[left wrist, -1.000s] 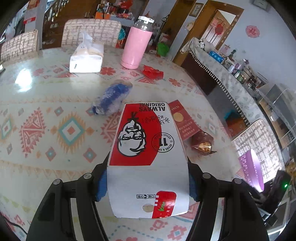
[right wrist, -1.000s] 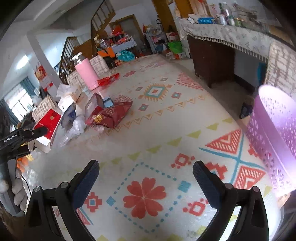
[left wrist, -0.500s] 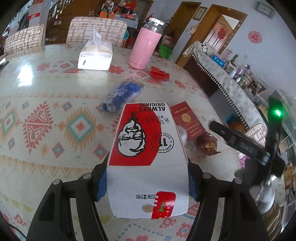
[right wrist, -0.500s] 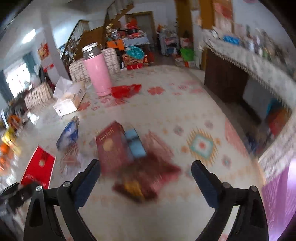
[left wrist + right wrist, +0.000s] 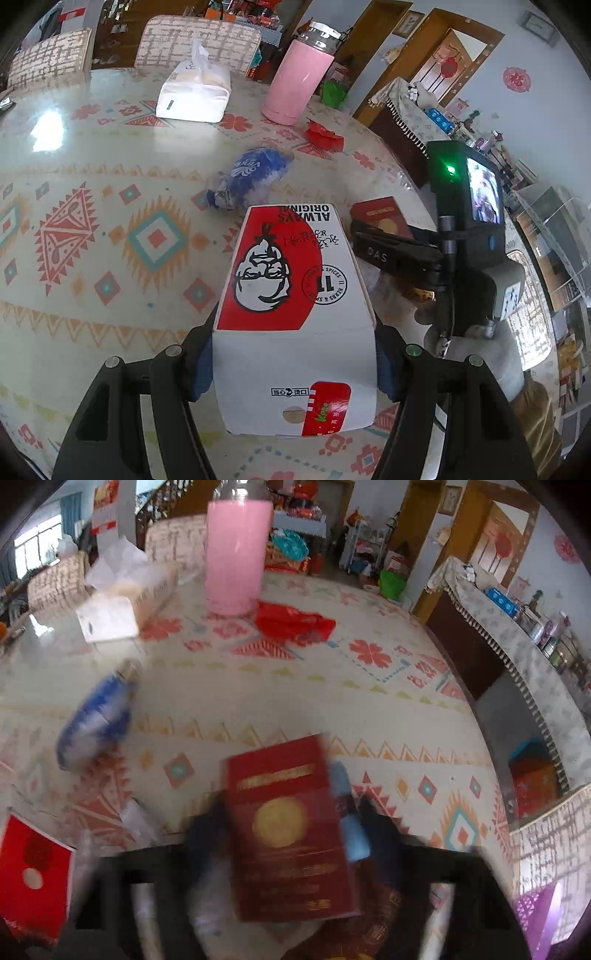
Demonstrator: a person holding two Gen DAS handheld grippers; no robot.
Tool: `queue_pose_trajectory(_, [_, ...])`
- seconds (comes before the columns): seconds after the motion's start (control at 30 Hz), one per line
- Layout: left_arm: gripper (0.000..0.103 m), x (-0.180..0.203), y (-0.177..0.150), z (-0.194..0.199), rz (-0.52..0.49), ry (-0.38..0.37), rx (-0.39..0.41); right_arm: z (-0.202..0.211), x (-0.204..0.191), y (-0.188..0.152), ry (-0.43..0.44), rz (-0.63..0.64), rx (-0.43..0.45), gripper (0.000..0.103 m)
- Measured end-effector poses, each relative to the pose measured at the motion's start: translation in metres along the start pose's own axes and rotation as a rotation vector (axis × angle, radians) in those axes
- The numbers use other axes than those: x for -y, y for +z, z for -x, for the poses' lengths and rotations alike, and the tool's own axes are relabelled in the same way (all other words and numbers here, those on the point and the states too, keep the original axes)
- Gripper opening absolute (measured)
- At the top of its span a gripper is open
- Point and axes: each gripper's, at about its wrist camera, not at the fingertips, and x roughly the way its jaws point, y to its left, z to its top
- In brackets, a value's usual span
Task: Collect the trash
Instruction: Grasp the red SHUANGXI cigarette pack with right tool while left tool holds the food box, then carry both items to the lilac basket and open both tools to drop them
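Observation:
My left gripper (image 5: 293, 363) is shut on a red and white chicken box (image 5: 291, 295) and holds it above the table. My right gripper (image 5: 291, 834) is blurred, with its fingers either side of a dark red carton (image 5: 291, 830) with a gold seal. I cannot tell whether it grips the carton. The right gripper also shows in the left wrist view (image 5: 373, 236), reaching over the same carton (image 5: 380, 218). A blue crumpled wrapper (image 5: 251, 175) lies further back. A red crumpled wrapper (image 5: 323, 134) lies near the pink bottle. A dark snack bag (image 5: 369, 926) lies under the carton.
A pink bottle (image 5: 295, 81) and a white tissue pack (image 5: 194, 94) stand at the table's far side. A purple basket (image 5: 543, 919) sits low at the right edge. Chairs (image 5: 195, 40) stand behind the table. A sideboard (image 5: 509, 657) runs along the right wall.
My right gripper has swung from the table's edge by the purple basket over to the dark red carton and closed in around it. My left gripper has held the box steady.

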Motion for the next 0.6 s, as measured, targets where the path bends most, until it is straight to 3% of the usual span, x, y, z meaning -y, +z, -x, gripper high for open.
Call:
queue_pose_trajectory(0.27, [0.067, 0.002, -0.002, 0.003, -0.006, 0.001, 0.013, 0.074, 0.046, -0.017, 0.074, -0.113, 0.124, 0.064])
queue_pose_trajectory(0.6, [0.068, 0.017, -0.012, -0.007, -0.07, 0.063, 0.009, 0.152, 0.112, -0.126, 0.118, -0.237, 0.132, 0.064])
